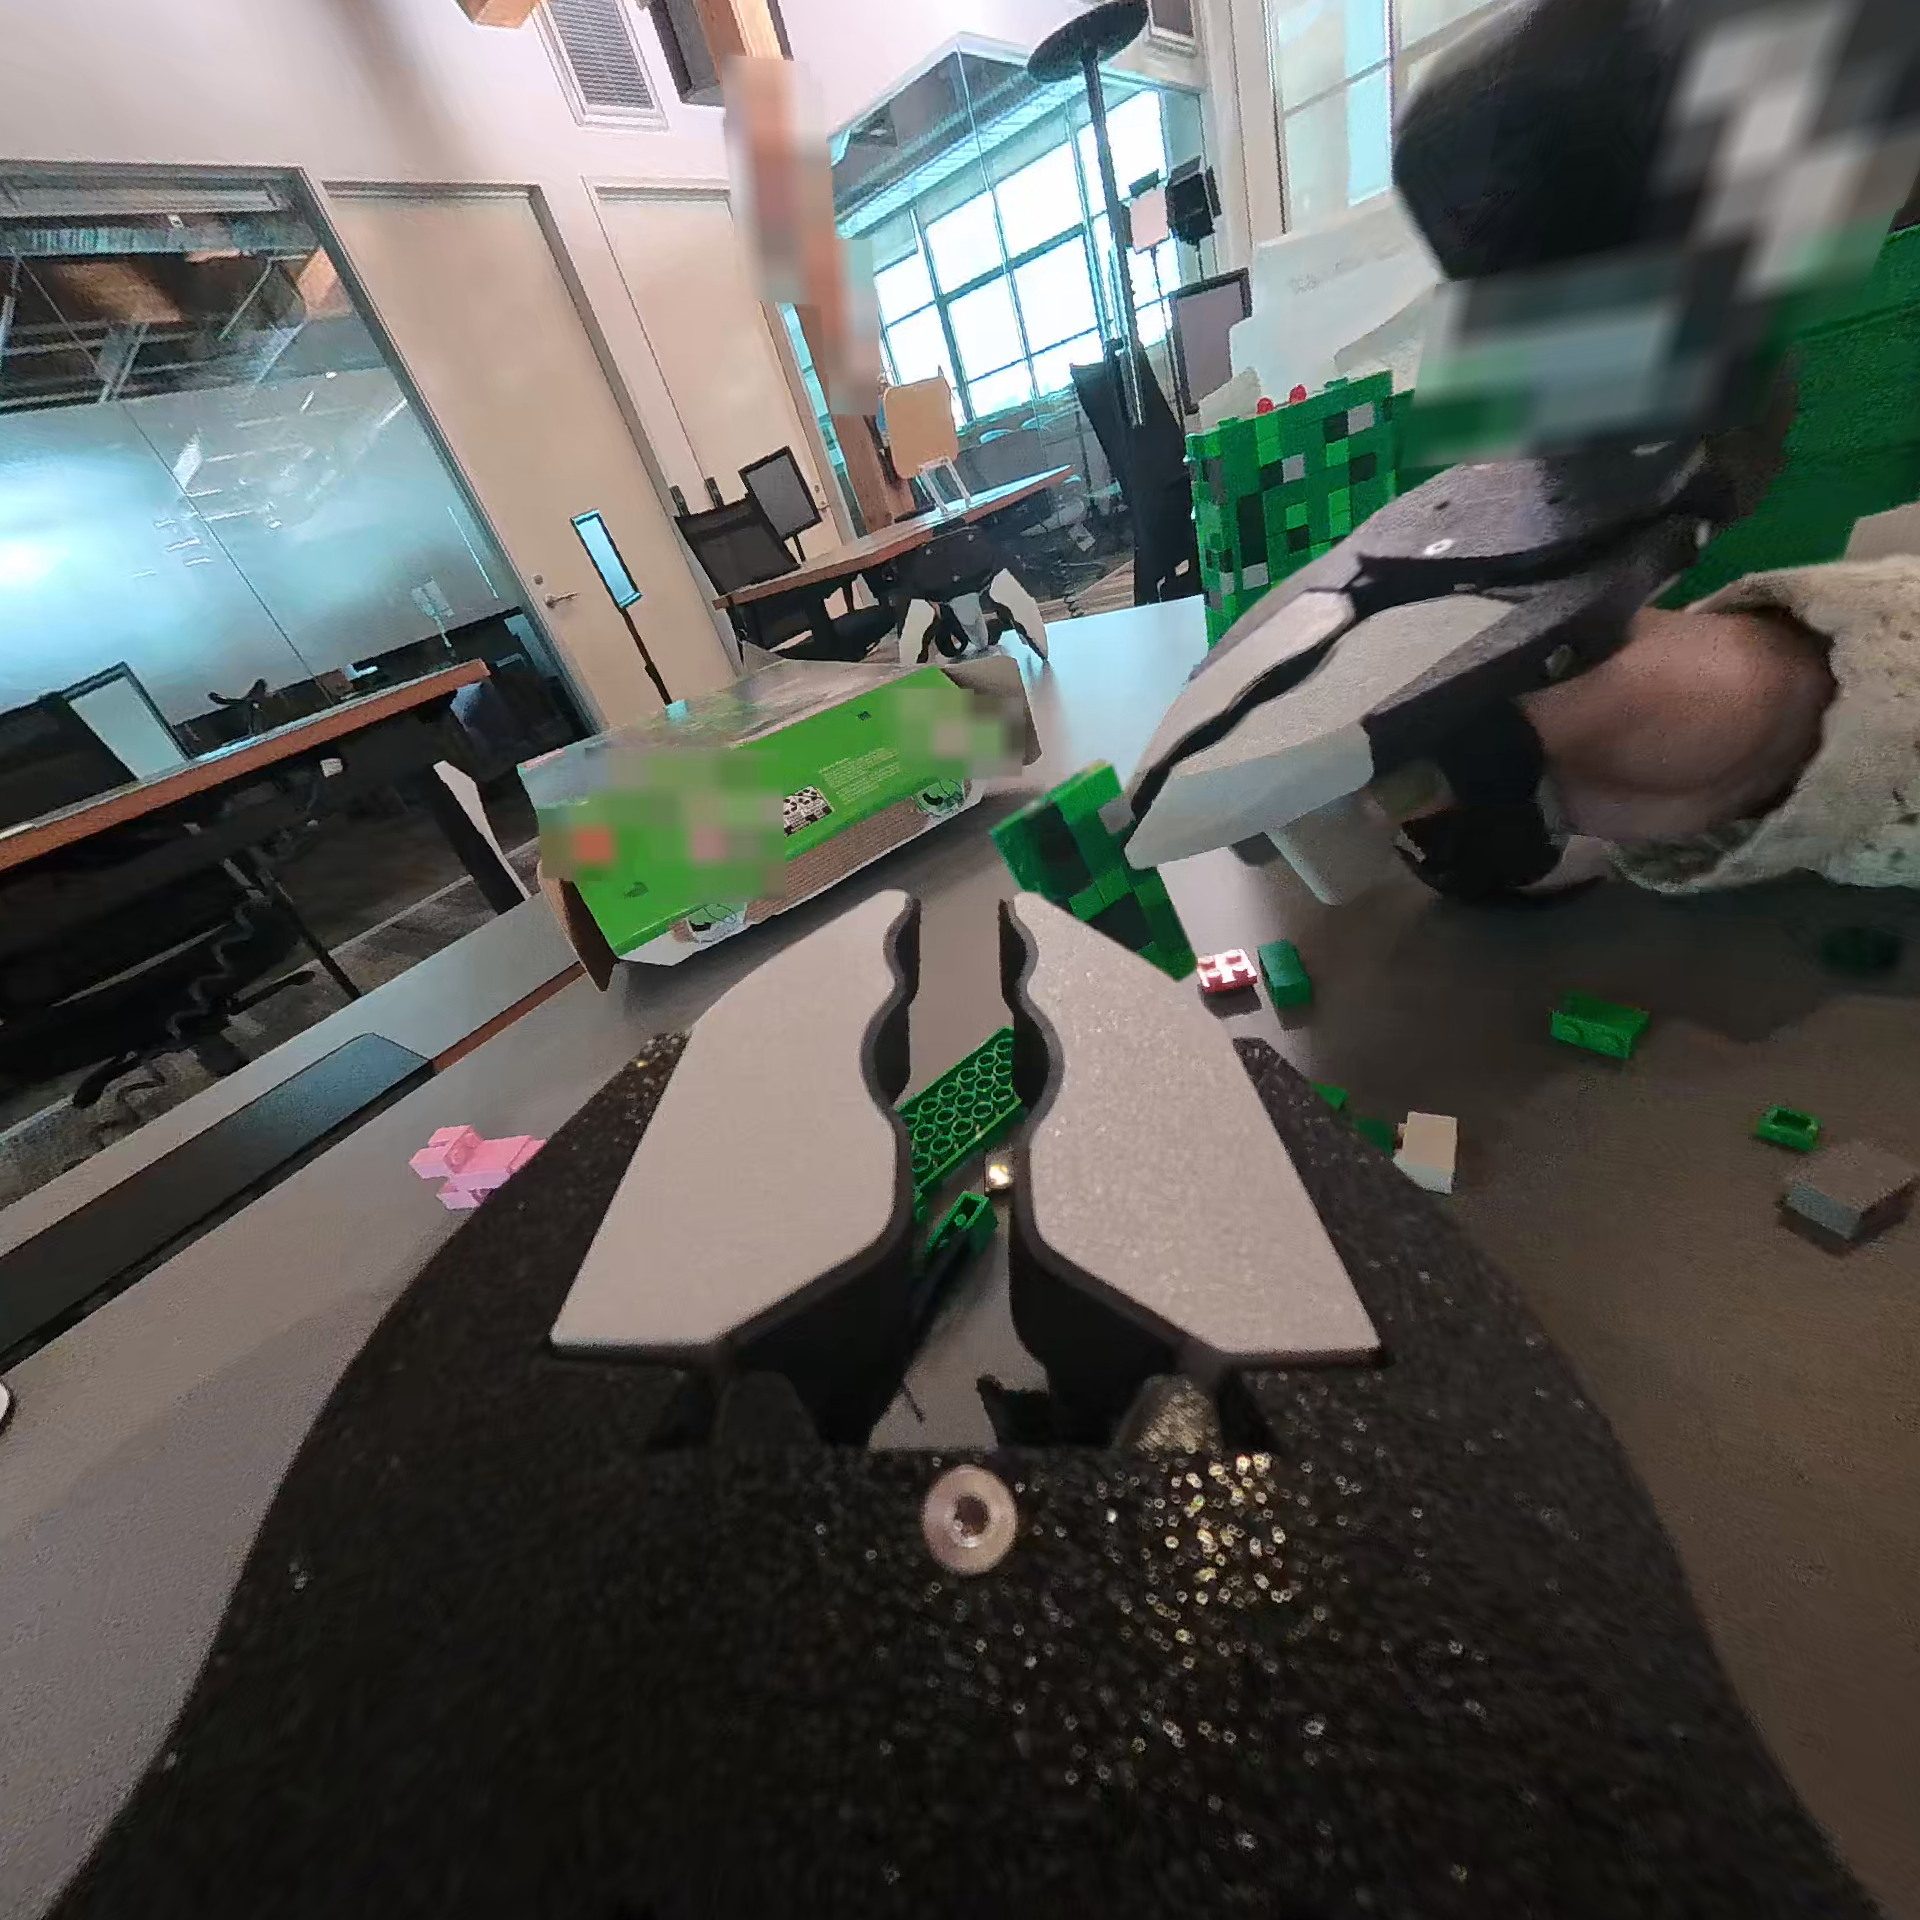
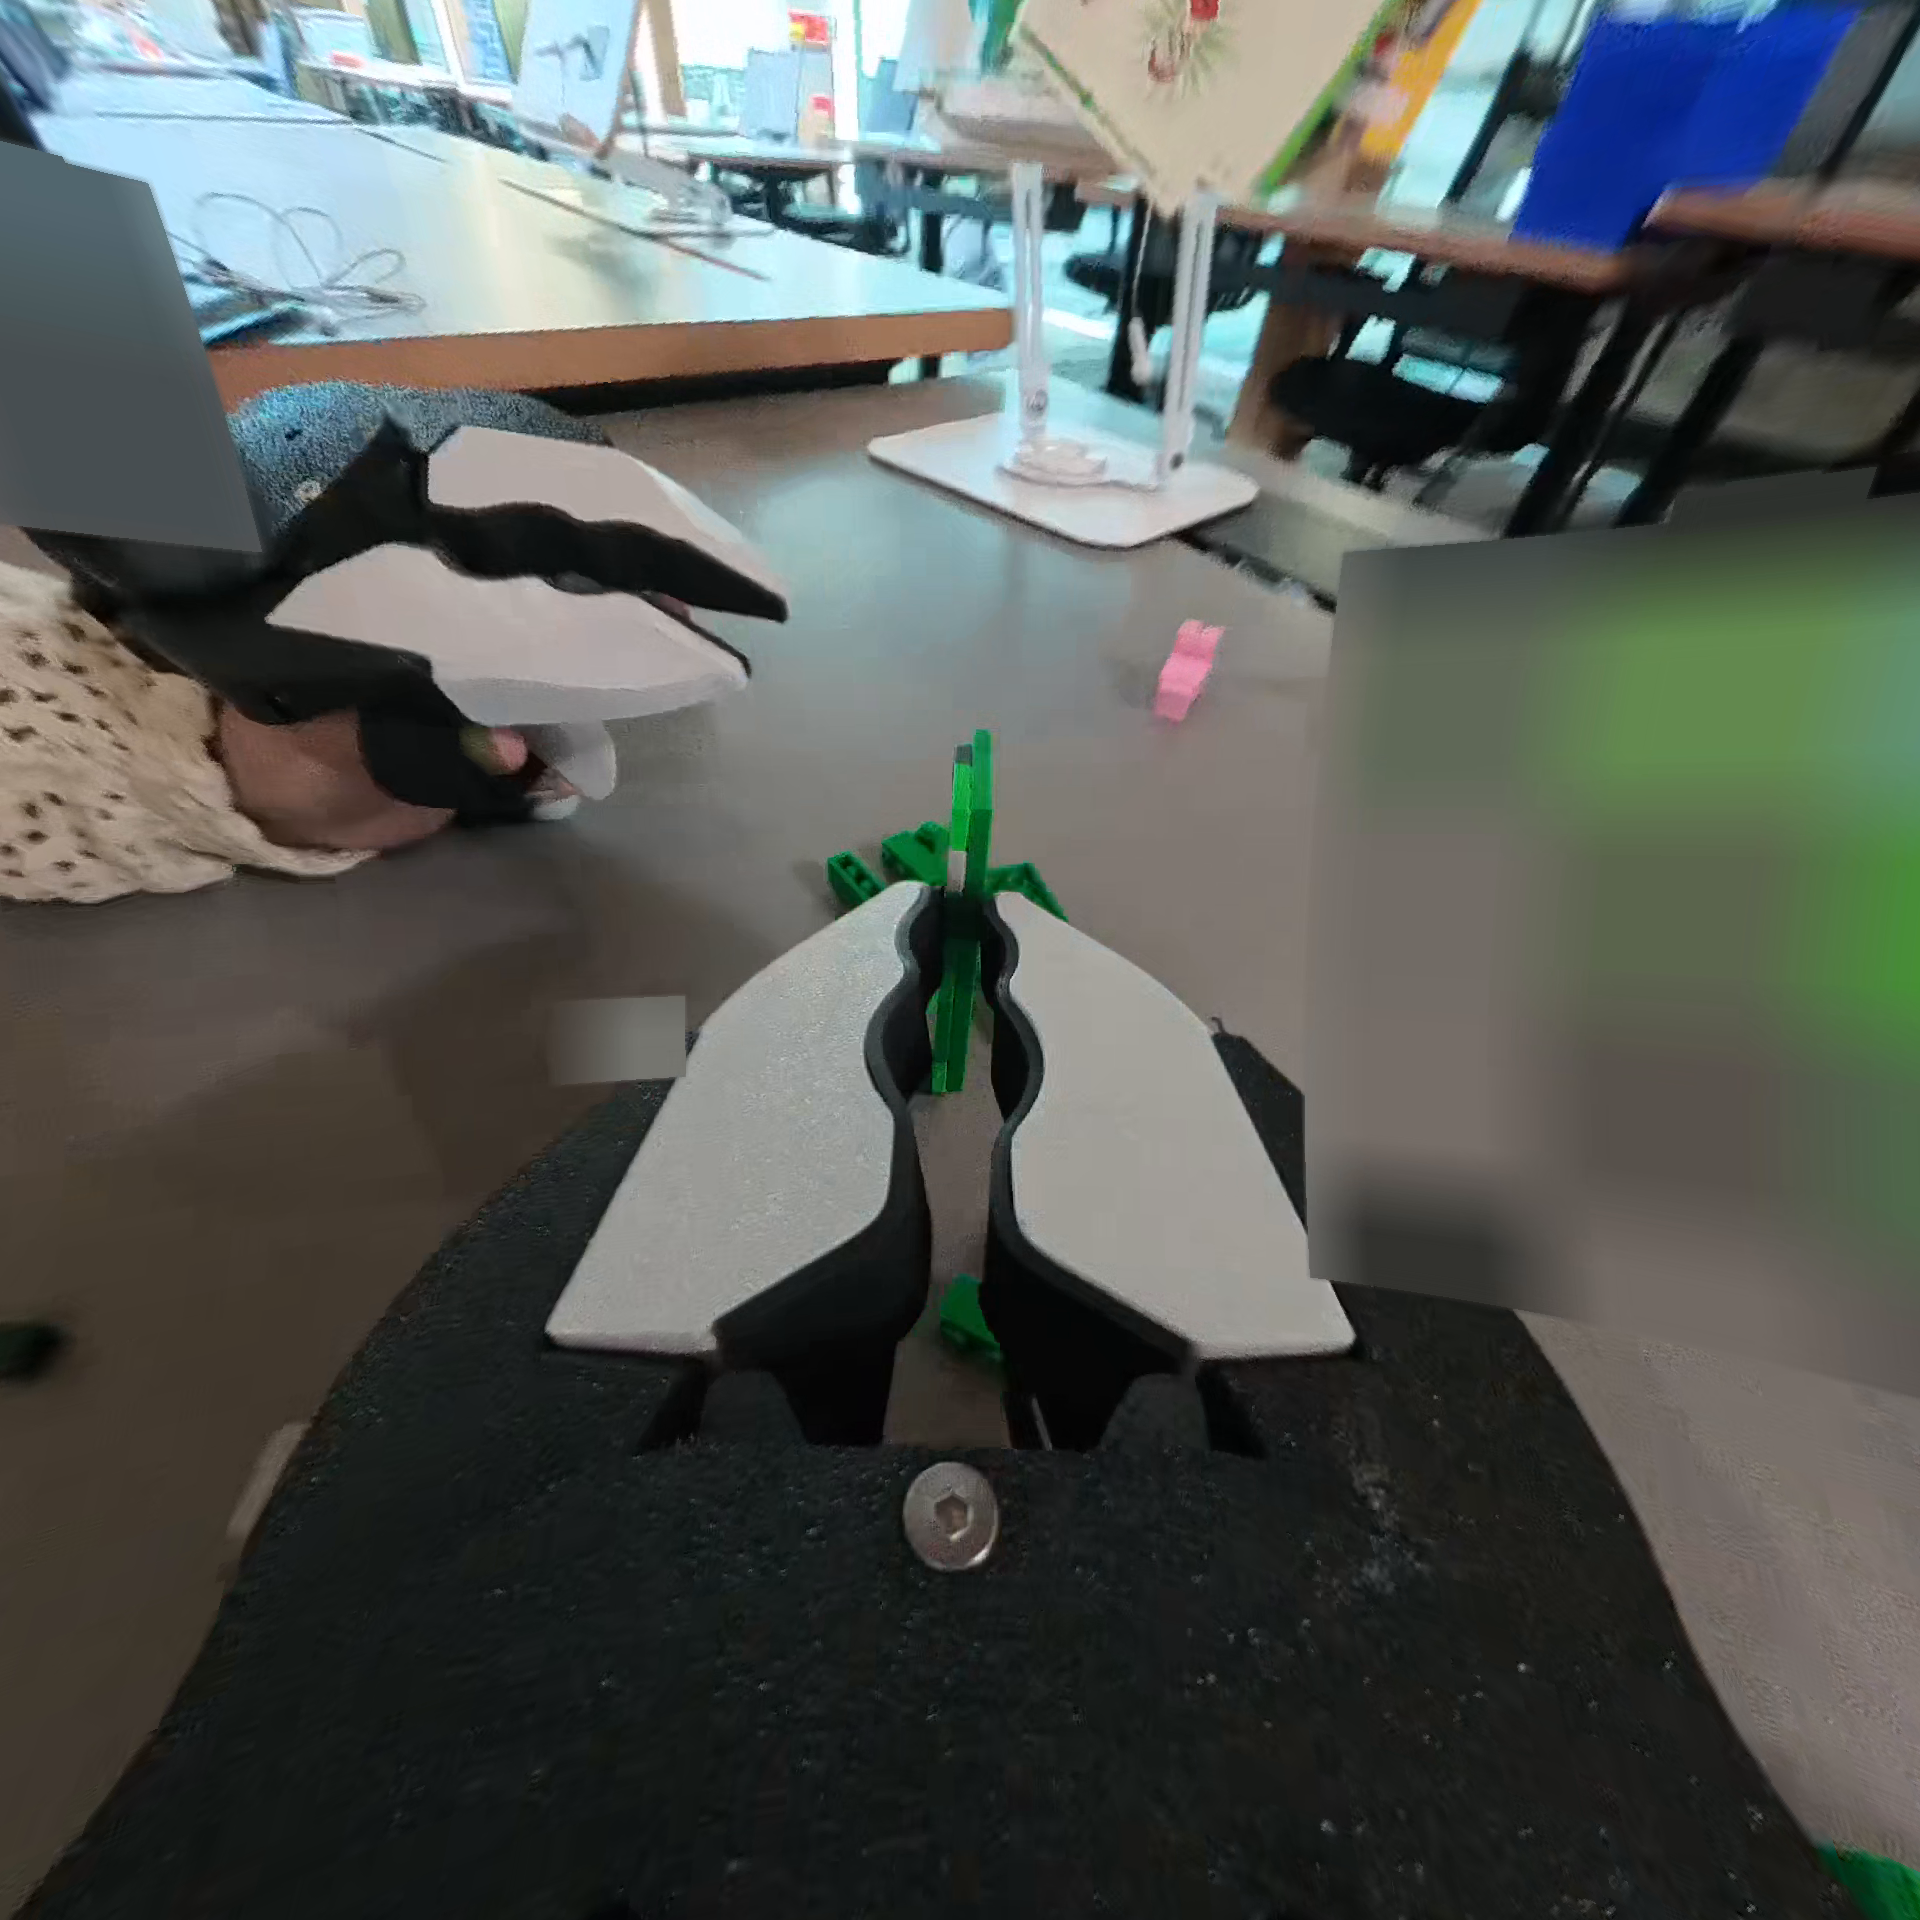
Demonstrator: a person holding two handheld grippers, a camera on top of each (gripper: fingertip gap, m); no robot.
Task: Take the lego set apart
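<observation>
My right gripper (image 2: 961, 904) is shut on a thin green pixel-patterned lego panel (image 2: 961, 935), held upright and seen edge-on. In the left wrist view the same panel (image 1: 1091, 862) stands tilted on the dark table with the right gripper (image 1: 1127, 831) pinching its upper edge. My left gripper (image 1: 956, 914) is slightly open and empty, just left of the panel. A green plate (image 1: 961, 1101) lies underside up on the table below its fingers. The left gripper (image 2: 764, 634) also shows in the right wrist view, empty and above the table.
A tall green block build (image 1: 1288, 499) stands behind the right gripper. A green set box (image 1: 769, 800) lies ahead. A pink pig (image 1: 473, 1164) lies left. Loose green bricks (image 1: 1600, 1023), a red-and-white piece (image 1: 1226, 971) and a grey tile (image 1: 1849, 1195) lie right. A white stand (image 2: 1060, 478) stands farther back.
</observation>
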